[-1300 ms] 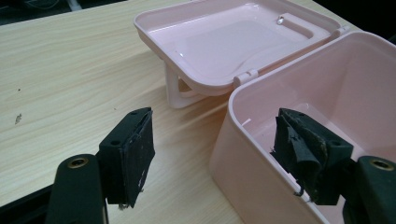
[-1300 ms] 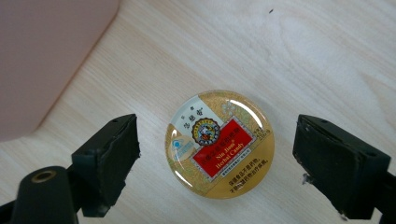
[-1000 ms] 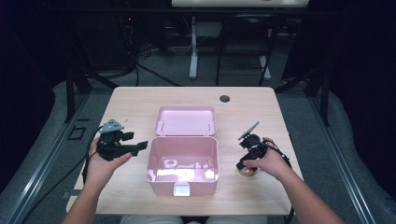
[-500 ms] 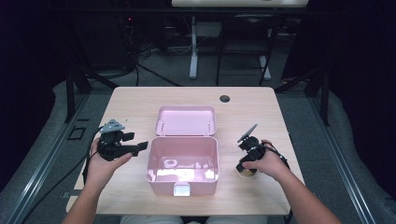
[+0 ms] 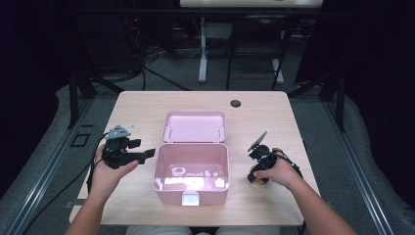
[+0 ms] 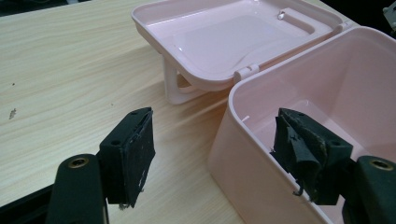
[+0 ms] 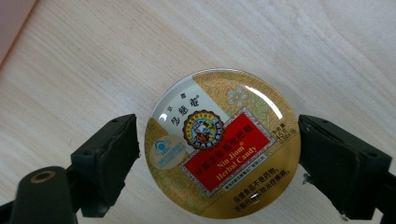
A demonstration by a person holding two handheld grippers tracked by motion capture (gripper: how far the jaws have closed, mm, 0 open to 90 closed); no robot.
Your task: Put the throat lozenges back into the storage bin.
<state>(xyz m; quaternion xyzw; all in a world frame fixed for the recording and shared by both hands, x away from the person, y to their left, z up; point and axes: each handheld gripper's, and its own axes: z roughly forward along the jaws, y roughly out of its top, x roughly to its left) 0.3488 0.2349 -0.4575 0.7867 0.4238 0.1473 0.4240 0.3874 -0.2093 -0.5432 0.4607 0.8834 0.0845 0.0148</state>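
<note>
Right gripper spread wide, straddling round gold candy tin, pads beside rim, not clamped. Tin flat on tabletop near right edge. Label reads "Nin Jiom Herbal Candy" on red band, Chinese characters above and below. Left gripper released, one pad over pink box left wall; lid open toward far edge.

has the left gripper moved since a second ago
No. In the high view the left gripper sits in the same spot beside the pink box's left wall, jaws open.
</note>
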